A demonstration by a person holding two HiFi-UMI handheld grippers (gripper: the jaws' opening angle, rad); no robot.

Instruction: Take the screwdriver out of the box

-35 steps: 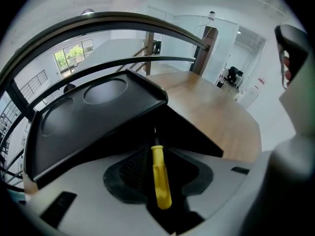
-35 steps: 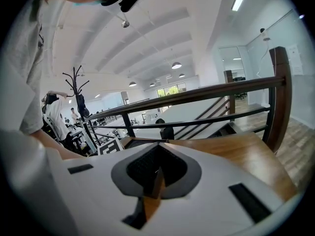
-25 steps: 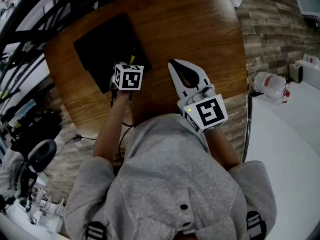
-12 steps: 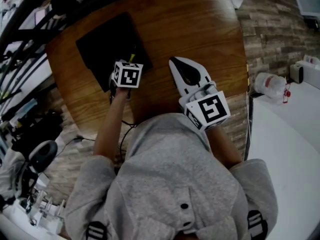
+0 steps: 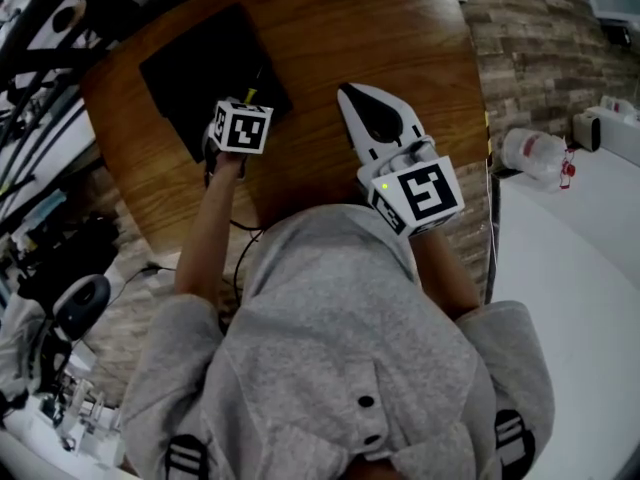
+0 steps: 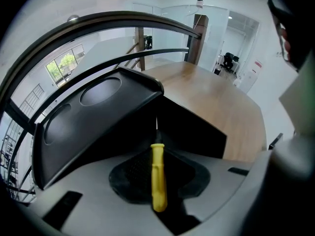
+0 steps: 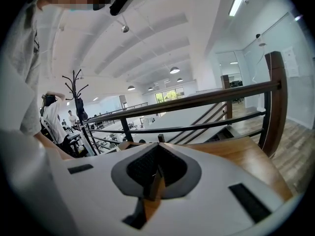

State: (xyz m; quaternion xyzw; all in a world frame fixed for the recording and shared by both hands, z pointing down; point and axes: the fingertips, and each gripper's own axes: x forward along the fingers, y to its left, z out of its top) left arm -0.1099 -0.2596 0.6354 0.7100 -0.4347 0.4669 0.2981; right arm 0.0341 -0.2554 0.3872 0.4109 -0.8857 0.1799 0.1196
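A black box (image 5: 195, 68) lies open on the wooden table (image 5: 400, 38), its raised lid (image 6: 88, 117) filling the left of the left gripper view. My left gripper (image 5: 245, 106) points steeply down at the box's near right corner. Its jaws are closing on the yellow handle of the screwdriver (image 6: 157, 176), which runs upright between them with the thin metal shaft toward the box. A bit of yellow handle (image 5: 251, 95) shows above the marker cube. My right gripper (image 5: 347, 123) hovers right of the box, shut and holding nothing; its tips (image 7: 156, 173) meet over the table.
The table's curved edge borders a dark railing (image 6: 123, 23) on the left. A white counter with a clear plastic bottle (image 5: 535, 155) stands to the right beyond a strip of floor. Office gear and cables lie at the lower left.
The head view has drifted a little, so box and grippers sit slightly higher and more left in the picture. Relative to the box and table, both grippers keep their places.
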